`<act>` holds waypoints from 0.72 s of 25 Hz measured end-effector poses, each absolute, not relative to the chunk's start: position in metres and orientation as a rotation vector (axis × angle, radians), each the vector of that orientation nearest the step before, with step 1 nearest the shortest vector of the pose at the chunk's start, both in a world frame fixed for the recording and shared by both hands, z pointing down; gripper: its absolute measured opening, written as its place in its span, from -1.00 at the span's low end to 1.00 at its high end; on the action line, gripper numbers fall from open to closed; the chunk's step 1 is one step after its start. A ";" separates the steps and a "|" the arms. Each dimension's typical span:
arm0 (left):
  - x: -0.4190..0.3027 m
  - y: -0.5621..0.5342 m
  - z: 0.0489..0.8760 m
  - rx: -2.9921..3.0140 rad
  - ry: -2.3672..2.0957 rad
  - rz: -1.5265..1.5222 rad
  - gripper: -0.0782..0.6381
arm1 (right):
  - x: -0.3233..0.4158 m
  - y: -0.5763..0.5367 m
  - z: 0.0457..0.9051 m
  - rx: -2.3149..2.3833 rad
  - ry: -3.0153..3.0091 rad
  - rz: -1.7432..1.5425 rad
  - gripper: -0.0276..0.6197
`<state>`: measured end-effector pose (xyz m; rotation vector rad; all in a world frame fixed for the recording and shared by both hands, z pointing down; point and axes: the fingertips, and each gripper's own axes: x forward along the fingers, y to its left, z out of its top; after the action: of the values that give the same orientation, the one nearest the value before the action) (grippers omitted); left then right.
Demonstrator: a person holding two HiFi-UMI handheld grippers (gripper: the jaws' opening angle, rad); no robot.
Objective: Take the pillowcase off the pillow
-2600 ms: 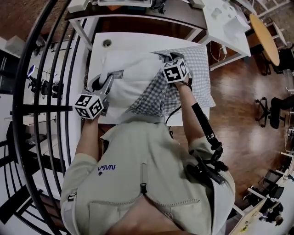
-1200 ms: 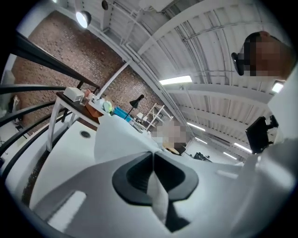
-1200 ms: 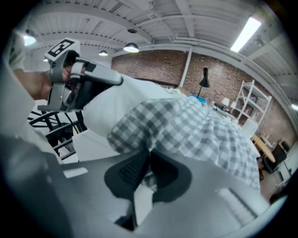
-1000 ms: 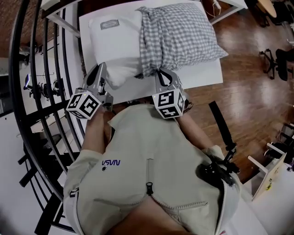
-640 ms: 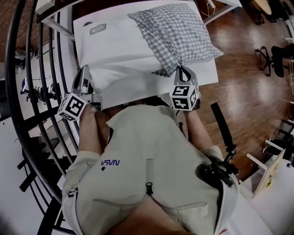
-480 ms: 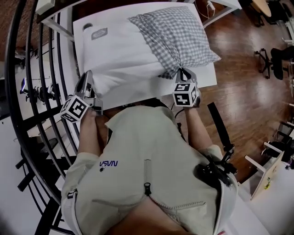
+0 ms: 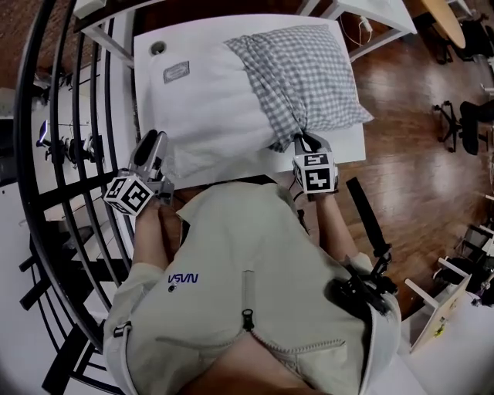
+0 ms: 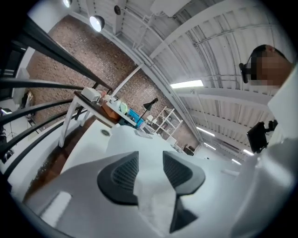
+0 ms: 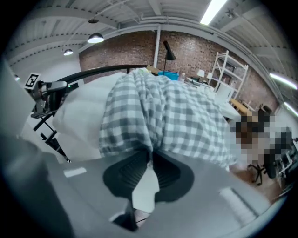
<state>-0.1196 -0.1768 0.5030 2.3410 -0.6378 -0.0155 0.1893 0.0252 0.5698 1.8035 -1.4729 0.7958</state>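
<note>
A white pillow [image 7: 204, 104] lies on the white table [image 7: 143, 73], its left half bare. The grey checked pillowcase [image 7: 305, 73] still covers its right half. My left gripper [image 7: 154, 140] is at the pillow's near left corner. In the left gripper view its jaws have just been opening, so this gripper [image 8: 150, 160] is open, with white pillow cloth [image 8: 132, 139] lying loose in the gap. My right gripper [image 7: 306, 139] is at the case's near edge. Its jaws have eased apart slightly, but this gripper [image 9: 151, 158] still pinches the gathered pillowcase [image 9: 167, 116].
A black curved railing [image 7: 73, 116] runs close along the table's left side. Wooden floor [image 7: 409, 92] lies to the right, with office chairs [image 7: 463, 116] and a round wooden table [image 7: 444, 15] beyond. The table has a cable hole [image 7: 158, 48] at its far left.
The right gripper has drawn the checked case to the right, baring more white pillow. The left gripper stayed at the pillow's near left corner and sank a little.
</note>
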 end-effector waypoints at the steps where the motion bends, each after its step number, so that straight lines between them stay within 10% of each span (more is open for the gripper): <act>1: -0.120 -0.181 0.495 2.369 -0.655 -0.017 -0.38 | 0.184 0.026 0.566 1.794 -1.500 0.795 -0.76; 18: 0.034 -0.254 0.479 2.751 -0.403 0.393 0.26 | 0.162 -0.111 0.418 1.877 -1.978 0.332 -0.72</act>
<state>0.0339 -0.2543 0.4790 2.7507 -0.4028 0.3931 0.1616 -0.1105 0.4181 1.8767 -1.9785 0.3320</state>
